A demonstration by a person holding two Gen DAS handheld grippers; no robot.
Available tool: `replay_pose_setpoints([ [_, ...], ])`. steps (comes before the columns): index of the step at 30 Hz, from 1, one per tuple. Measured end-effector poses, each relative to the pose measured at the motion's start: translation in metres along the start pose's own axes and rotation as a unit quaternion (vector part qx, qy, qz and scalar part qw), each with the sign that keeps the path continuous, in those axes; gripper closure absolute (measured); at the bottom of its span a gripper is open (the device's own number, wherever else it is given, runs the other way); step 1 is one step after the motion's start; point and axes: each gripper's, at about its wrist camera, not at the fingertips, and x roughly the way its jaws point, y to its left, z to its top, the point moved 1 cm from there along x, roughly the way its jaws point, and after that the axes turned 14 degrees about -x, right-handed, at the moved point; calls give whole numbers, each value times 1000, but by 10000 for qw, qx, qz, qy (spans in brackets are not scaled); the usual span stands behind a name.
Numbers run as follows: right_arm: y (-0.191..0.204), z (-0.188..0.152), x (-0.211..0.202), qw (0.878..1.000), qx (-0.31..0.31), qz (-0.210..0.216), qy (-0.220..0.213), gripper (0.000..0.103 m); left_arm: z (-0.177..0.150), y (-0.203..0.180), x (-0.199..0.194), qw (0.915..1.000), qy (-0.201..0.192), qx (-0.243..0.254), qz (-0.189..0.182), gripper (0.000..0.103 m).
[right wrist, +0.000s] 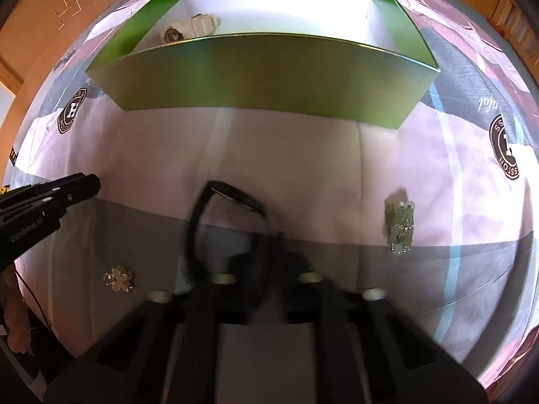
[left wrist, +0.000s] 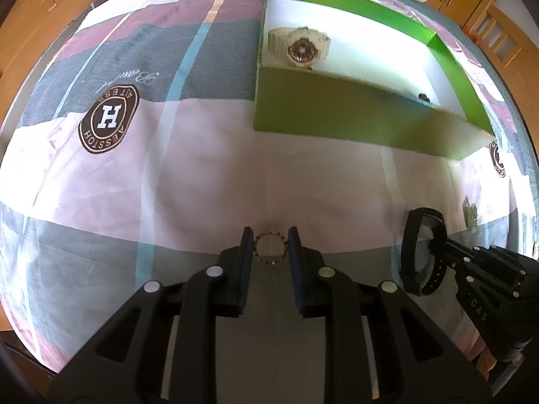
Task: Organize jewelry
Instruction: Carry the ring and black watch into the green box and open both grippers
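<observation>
My left gripper is shut on a small gold-and-dark beaded ring, with a pad against each side, just over the bedspread. To its right, my right gripper is shut on the strap of a black watch, whose loop stands upright. The right wrist view is blurred, but the black watch still shows as a loop rising from my right gripper. Farther back stands an open green box with a white inside. It holds a cream watch in its left corner.
A small dark item lies at the box's right end. On the patterned bedspread lie a pale green clip to the right and a gold flower brooch at the near left. Wooden furniture surrounds the bed.
</observation>
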Motion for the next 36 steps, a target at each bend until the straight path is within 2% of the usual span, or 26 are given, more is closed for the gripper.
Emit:
replay_pose_setpoints([
  [3,-3,2,-11,9996,107,105,-256,101,4,3,-9,9999,-86,-86,-120,82],
  [8,-9,9,-41,9955,174,28,-928,101,11,2,-29,9983,-383,-166,-403,82],
  [11,-15,16,-64,9876,251,65,-1547,101,10,-2,-36,9968,-580,-141,-523,82],
  [15,-26,25,-85,9757,394,-71,-2156,101,10,-6,-34,9971,-558,-50,-506,82],
  [22,-46,39,-71,9747,741,-119,-2105,101,10,-14,-23,9980,-474,31,-424,82],
  [36,-60,67,-64,9717,840,-125,-2205,101,44,-46,-38,9952,-859,170,-433,82],
])
